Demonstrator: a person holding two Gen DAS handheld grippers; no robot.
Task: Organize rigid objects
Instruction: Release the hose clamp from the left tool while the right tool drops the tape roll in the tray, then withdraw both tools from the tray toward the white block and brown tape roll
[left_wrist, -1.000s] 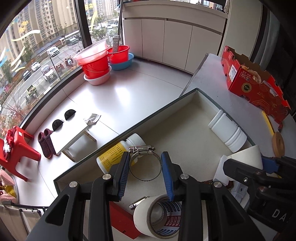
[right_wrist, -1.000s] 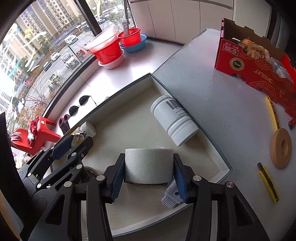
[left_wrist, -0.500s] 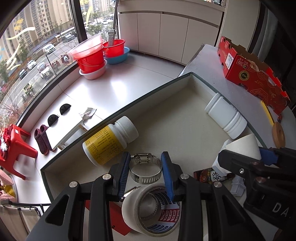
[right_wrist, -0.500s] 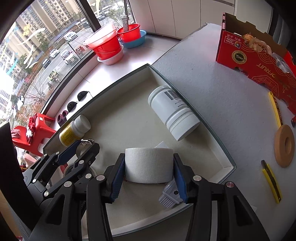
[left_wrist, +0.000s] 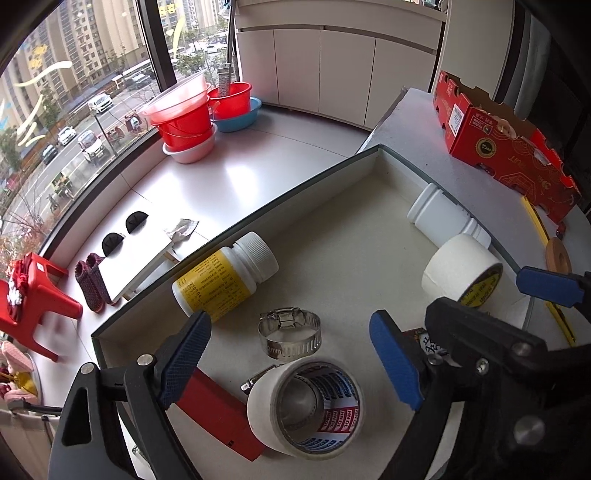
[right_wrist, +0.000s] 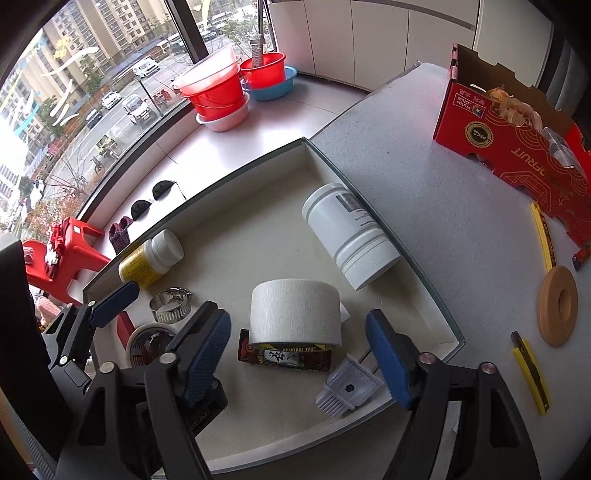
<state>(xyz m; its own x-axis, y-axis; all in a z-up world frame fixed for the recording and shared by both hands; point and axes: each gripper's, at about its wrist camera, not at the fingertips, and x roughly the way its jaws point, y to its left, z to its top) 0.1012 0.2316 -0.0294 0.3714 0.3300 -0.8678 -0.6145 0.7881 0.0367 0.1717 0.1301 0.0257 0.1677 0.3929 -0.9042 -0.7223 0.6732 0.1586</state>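
A shallow white tray (left_wrist: 236, 229) holds the objects. My left gripper (left_wrist: 291, 354) hangs low over its near corner, jaws opening, pads touching nothing. Between the pads lies a metal hose clamp (left_wrist: 290, 334), free on the tray floor, with a printed tape roll (left_wrist: 306, 402) just below it. A yellow-labelled bottle (left_wrist: 225, 277) lies to the left. My right gripper (right_wrist: 299, 350) is also opening. A white tape roll (right_wrist: 295, 310) stands between its pads, clear of both, resting on a dark packet (right_wrist: 288, 356). A white jar (right_wrist: 351, 236) lies behind it.
A red flat box (left_wrist: 218, 406) and a white plastic part (right_wrist: 347, 387) lie at the tray's near edge. On the grey tabletop (right_wrist: 424, 166) to the right are a red carton (right_wrist: 517, 140), a wooden ring (right_wrist: 557, 306) and a yellow knife (right_wrist: 532, 369).
Both grippers opened. The left one let go of the hose clamp, which now lies in the tray. The right one let go of the white tape roll, which stands on the packet.
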